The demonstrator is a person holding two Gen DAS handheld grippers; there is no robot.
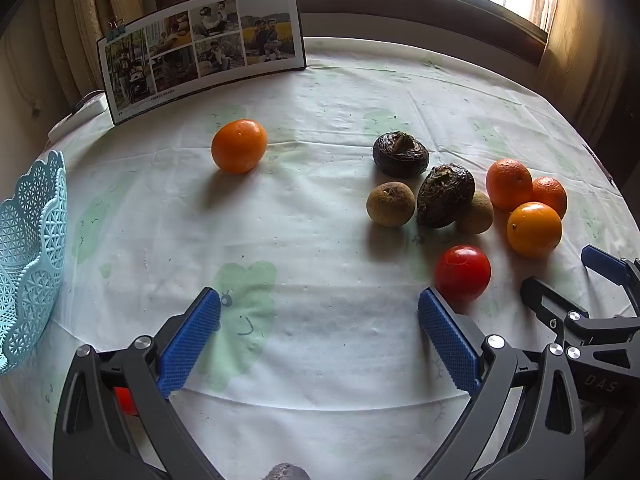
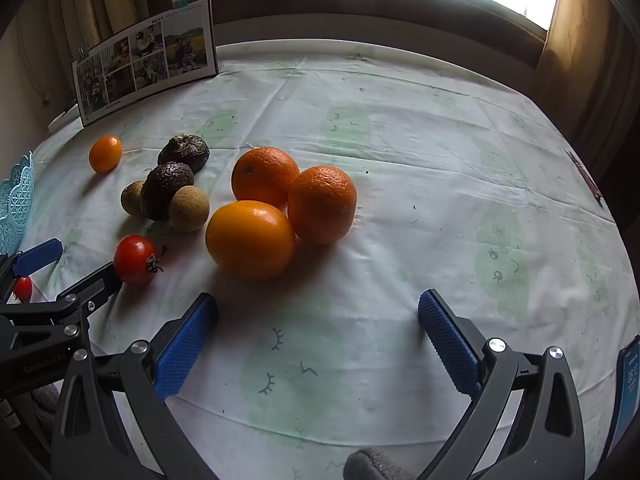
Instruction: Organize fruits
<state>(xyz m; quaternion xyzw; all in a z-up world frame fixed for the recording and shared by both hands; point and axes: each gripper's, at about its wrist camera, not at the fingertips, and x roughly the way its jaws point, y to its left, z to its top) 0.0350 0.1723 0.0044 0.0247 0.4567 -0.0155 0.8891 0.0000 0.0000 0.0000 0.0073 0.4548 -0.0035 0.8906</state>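
Observation:
My left gripper (image 1: 318,308) is open and holds nothing, low over the tablecloth. A red tomato (image 1: 463,273) lies just beyond its right fingertip. Behind that sit two dark wrinkled fruits (image 1: 401,154), two brown round fruits (image 1: 391,204) and three oranges (image 1: 534,230). A small orange (image 1: 239,145) lies alone, far left of them. The blue lattice basket (image 1: 28,260) stands at the left edge. My right gripper (image 2: 318,312) is open and holds nothing, just short of the three oranges (image 2: 251,239). The tomato (image 2: 135,259) touches the left gripper's finger (image 2: 100,280).
A photo board (image 1: 200,44) stands at the table's back left, with a window and curtains behind it. A second small tomato (image 2: 23,289) lies beneath my left gripper. A pen (image 2: 584,174) and a phone (image 2: 628,380) rest near the table's right edge.

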